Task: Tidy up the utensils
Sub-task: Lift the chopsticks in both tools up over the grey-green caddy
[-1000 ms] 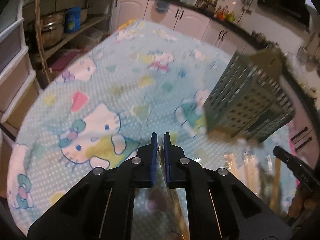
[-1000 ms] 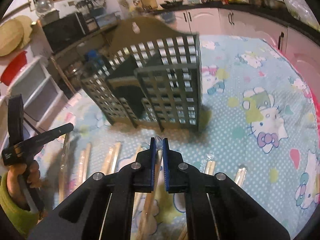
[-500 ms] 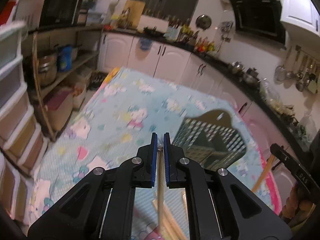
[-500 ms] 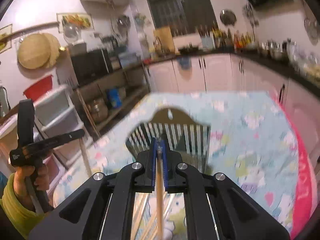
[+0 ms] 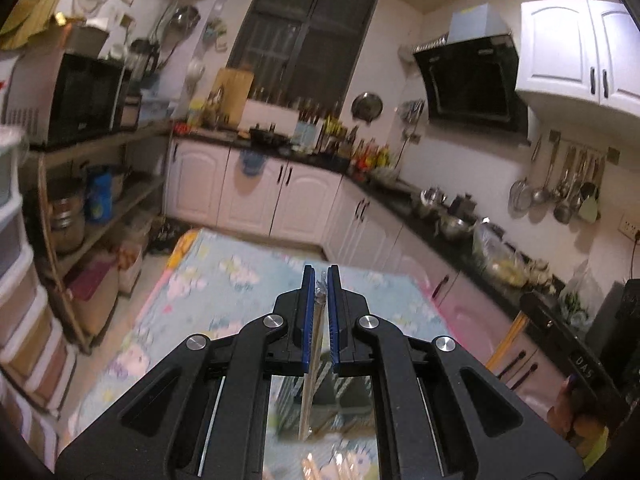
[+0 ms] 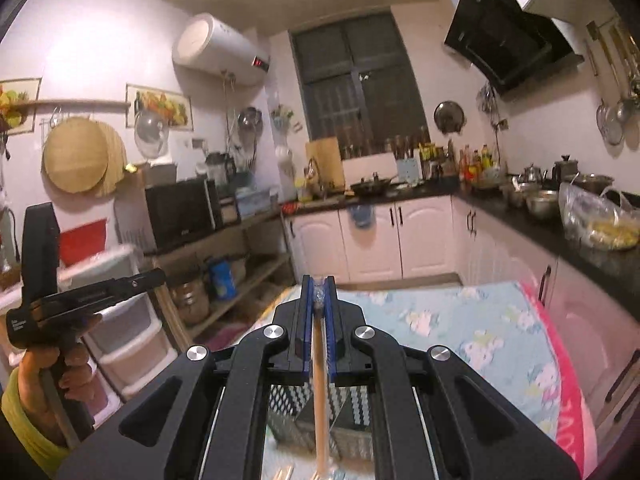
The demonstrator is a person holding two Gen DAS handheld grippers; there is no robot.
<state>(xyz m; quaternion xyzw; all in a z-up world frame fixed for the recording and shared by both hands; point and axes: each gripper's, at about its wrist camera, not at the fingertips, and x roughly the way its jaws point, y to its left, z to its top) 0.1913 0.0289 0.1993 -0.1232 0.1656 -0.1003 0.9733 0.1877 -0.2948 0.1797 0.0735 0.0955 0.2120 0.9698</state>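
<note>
My left gripper (image 5: 320, 276) is shut on a plastic-wrapped chopstick pair (image 5: 310, 384) that hangs down between the fingers, above the grey slotted utensil holder (image 5: 340, 400). My right gripper (image 6: 319, 286) is shut on another wrapped wooden chopstick pair (image 6: 322, 400), which hangs down over the same grey holder (image 6: 352, 404). More wrapped chopsticks (image 5: 320, 466) lie on the table below. Both grippers are raised high and tilted up toward the kitchen.
The table carries a light blue cartoon-print cloth (image 5: 224, 292) with a pink edge (image 6: 560, 364). White drawers (image 6: 128, 340) and a shelf with pots stand left. Counters and white cabinets (image 6: 420, 236) run along the back and right. The left gripper's handle (image 6: 80, 300) shows in the right wrist view.
Both grippers have lifted and tilted upward with their chopsticks. The views swung from the tabletop to the kitchen walls. The holder now lies low beneath the fingers.
</note>
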